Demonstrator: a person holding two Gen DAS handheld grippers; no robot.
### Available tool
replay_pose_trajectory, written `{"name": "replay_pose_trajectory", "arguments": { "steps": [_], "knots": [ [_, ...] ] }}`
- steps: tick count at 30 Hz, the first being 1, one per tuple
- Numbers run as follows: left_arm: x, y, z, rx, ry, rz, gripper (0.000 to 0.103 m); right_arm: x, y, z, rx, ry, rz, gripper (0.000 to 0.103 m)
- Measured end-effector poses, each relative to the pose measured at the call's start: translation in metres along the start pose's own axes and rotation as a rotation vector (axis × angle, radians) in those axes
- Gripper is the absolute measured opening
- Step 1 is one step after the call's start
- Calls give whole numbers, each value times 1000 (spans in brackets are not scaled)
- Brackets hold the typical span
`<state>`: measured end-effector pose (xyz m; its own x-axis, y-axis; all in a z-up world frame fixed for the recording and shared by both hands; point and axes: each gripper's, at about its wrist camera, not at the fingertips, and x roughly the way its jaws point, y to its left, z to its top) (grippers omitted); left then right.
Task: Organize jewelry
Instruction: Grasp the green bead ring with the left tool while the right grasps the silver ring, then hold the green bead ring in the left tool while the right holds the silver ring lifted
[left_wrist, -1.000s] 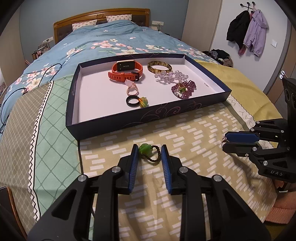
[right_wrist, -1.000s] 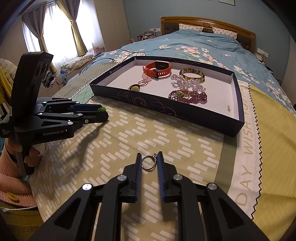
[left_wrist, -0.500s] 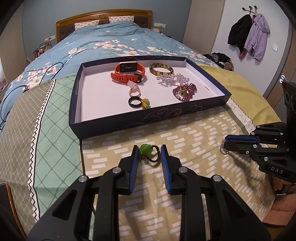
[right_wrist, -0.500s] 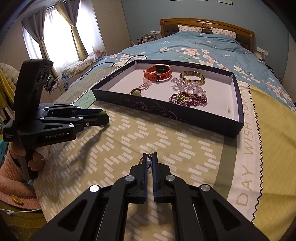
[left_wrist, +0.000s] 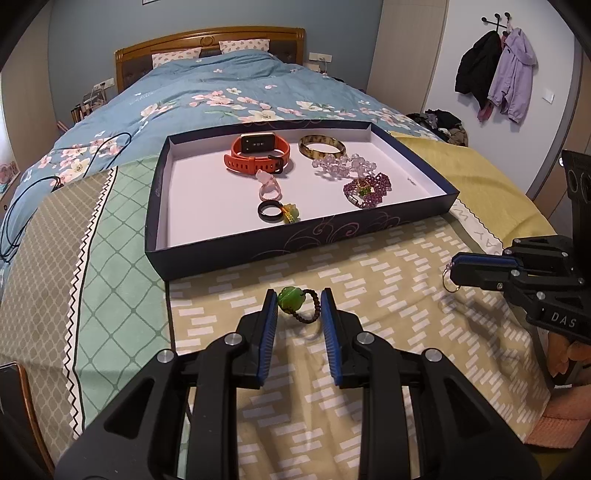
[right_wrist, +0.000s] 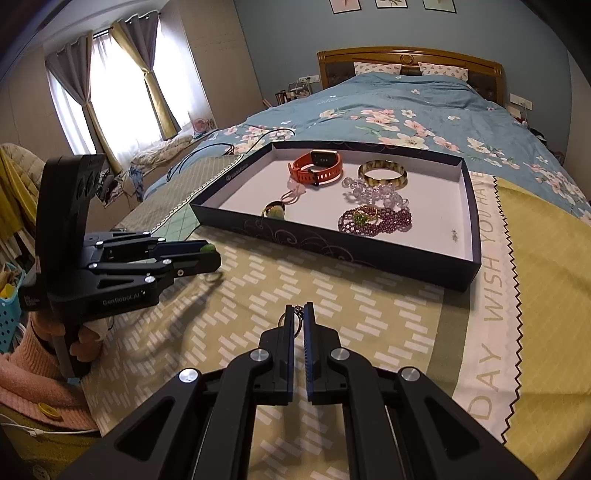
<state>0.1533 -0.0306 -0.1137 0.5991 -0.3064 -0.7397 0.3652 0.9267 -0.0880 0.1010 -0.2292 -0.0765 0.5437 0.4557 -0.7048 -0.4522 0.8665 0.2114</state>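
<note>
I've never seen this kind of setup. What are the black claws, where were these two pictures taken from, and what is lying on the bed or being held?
No robot here: a person holds a hand-operated two-finger claw in each hand, each carrying a camera that looks along its fingers.

In the left claw's view, the left gripper is shut on a green-bead ring.

In the right claw's view, the right gripper is shut on a thin metal ring.

On the blanket sits a dark tray holding an orange watch, a bangle and beaded bracelets.
</note>
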Motion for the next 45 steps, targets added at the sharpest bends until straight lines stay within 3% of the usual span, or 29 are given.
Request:
{"name": "replay_pose_trajectory", "arguments": {
  "steps": [45],
  "knots": [
    [-23, -12, 11, 1, -87, 13, 24, -9, -8, 21, 41, -98, 22, 3]
  ]
}}
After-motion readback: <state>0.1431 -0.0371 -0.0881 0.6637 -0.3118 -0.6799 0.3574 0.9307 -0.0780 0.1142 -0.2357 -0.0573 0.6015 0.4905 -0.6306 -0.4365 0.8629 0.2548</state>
